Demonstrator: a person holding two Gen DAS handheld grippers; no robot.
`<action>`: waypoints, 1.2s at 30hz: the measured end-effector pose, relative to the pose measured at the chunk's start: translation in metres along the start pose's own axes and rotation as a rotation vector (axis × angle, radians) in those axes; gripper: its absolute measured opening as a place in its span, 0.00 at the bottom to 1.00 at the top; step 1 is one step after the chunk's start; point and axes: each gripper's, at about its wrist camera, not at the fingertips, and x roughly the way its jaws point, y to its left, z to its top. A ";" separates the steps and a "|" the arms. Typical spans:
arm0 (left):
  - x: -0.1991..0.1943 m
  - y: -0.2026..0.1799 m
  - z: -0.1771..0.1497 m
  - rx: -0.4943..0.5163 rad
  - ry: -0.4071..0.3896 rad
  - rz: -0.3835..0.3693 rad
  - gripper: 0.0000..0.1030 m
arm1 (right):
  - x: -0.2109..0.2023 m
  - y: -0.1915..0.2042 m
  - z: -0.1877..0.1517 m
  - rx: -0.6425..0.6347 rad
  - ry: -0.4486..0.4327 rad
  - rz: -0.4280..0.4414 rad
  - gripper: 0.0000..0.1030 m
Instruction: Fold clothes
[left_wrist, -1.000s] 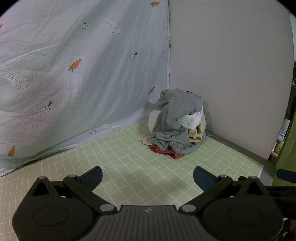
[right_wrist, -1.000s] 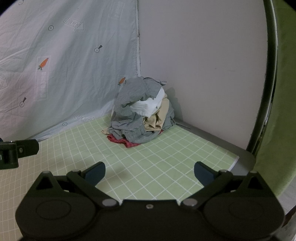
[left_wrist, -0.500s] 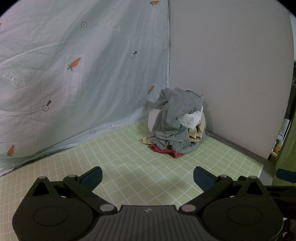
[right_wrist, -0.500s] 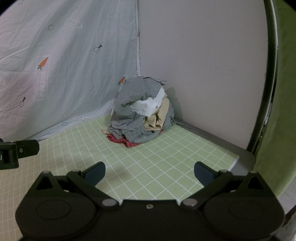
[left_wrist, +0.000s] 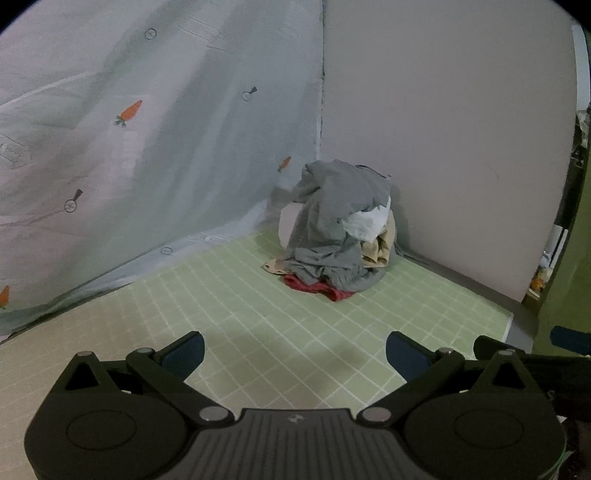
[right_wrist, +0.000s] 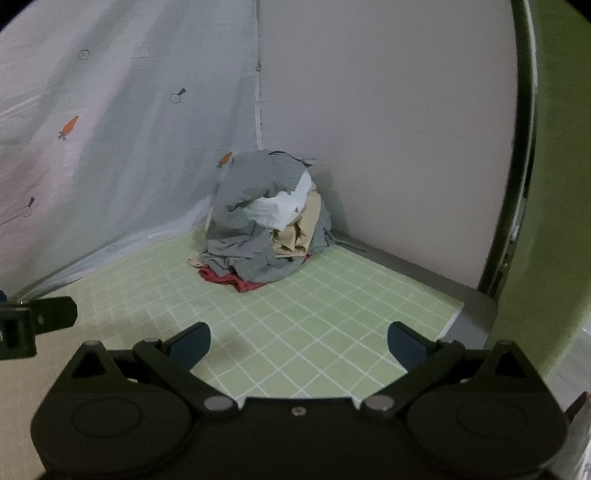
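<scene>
A pile of crumpled clothes (left_wrist: 340, 225) sits in the far corner of the green grid mat (left_wrist: 258, 325): grey garments on top, a white one, a beige one, and a red one at the bottom. It also shows in the right wrist view (right_wrist: 266, 221). My left gripper (left_wrist: 295, 350) is open and empty, hovering over the mat well short of the pile. My right gripper (right_wrist: 297, 343) is open and empty too, also short of the pile. Part of the left gripper (right_wrist: 37, 321) shows at the left edge of the right wrist view.
A pale sheet with carrot prints (left_wrist: 129, 147) hangs behind the mat on the left. A plain wall (left_wrist: 443, 129) stands behind the pile on the right. The mat's right edge (right_wrist: 454, 314) meets a grey ledge. A green curtain (right_wrist: 554, 184) hangs at far right.
Both views have shifted slightly right and blurred, so both grippers are moving a little. The pile has not moved. Both grippers stay open.
</scene>
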 end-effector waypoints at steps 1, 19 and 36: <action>0.003 0.001 0.000 -0.001 0.006 -0.008 1.00 | 0.000 0.001 -0.002 0.005 0.003 -0.005 1.00; 0.067 -0.038 0.030 -0.034 0.071 0.063 1.00 | 0.068 -0.035 0.024 0.039 0.010 0.117 1.00; 0.204 -0.062 0.127 -0.112 0.103 0.131 0.99 | 0.251 -0.048 0.129 0.021 -0.054 0.340 0.99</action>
